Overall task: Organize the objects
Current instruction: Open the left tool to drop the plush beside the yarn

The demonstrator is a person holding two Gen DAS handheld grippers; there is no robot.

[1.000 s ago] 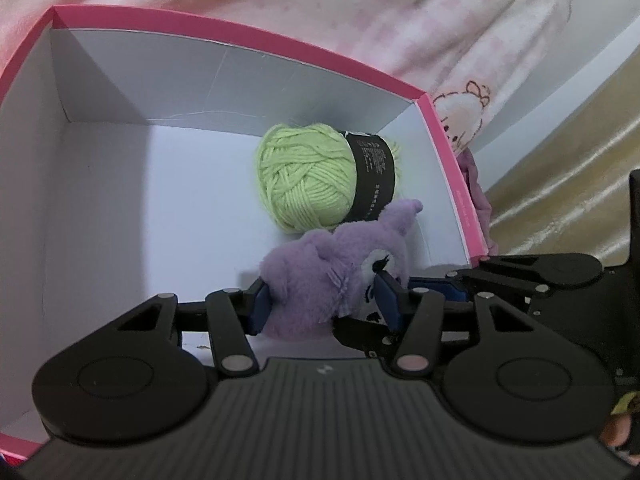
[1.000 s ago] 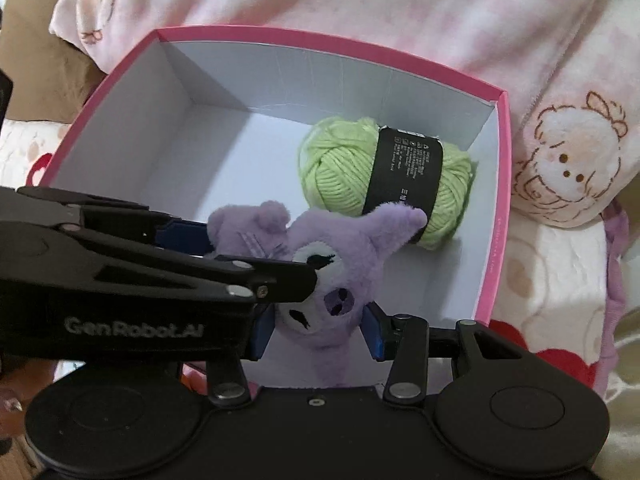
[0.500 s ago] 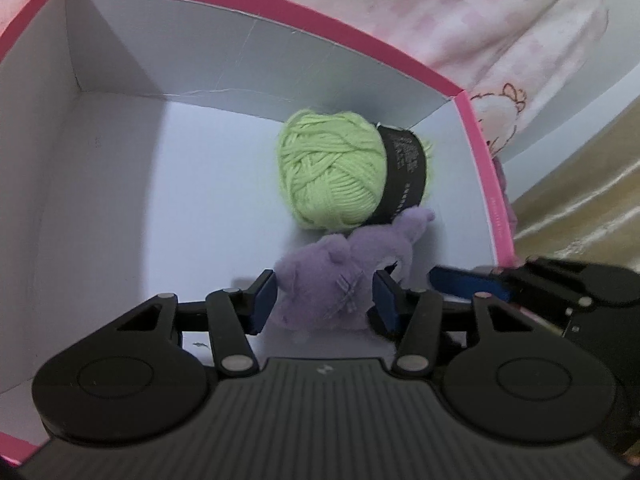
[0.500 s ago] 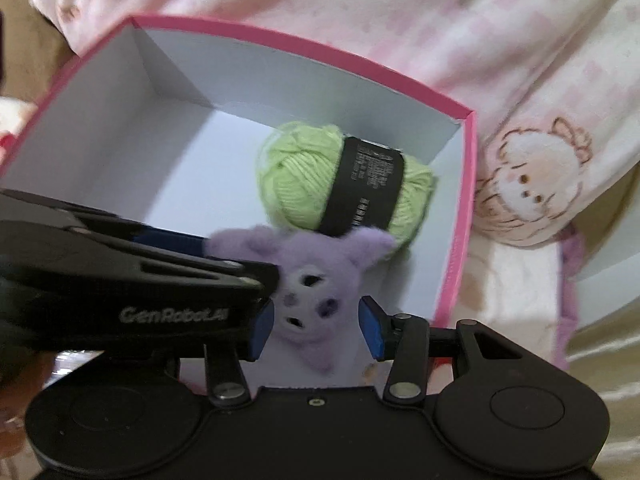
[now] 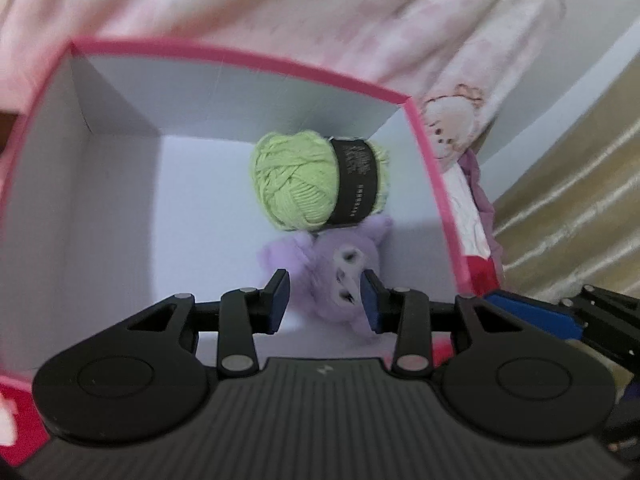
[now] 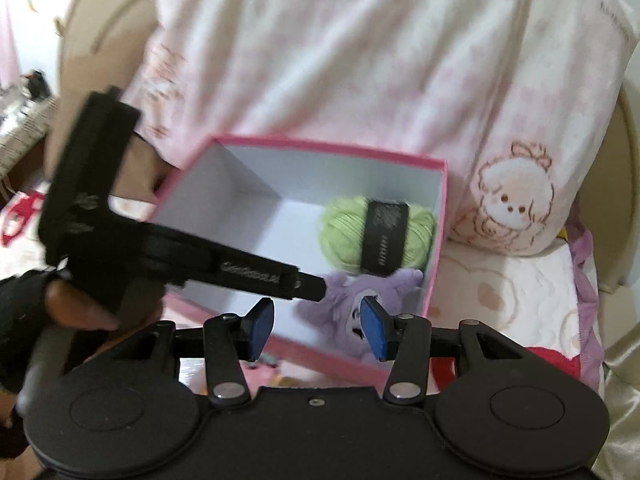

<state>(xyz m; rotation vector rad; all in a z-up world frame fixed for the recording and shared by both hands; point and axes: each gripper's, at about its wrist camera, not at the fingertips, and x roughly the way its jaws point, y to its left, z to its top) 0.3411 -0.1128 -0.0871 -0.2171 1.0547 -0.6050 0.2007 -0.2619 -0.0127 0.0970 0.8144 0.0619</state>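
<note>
— Between the left gripper's (image 5: 324, 300) blue pads, was anything held?

— No. Its jaws had just been closing, yet they stood apart and empty above the purple plush toy (image 5: 340, 276). The right gripper (image 6: 318, 330) had been opening, also empty.

— And the toy?

— Lying inside the pink box (image 5: 248, 58), touching the green yarn ball (image 5: 304, 180). Both looked stowed; anything left to sort was out of view.

our left tongs (image 5: 324, 300) and right tongs (image 6: 316, 328) are matte black with blue pads (image 5: 277, 300), silver rivets, ribbed housings and white lettering; a black glove (image 6: 20, 320) covers one hand.
</note>
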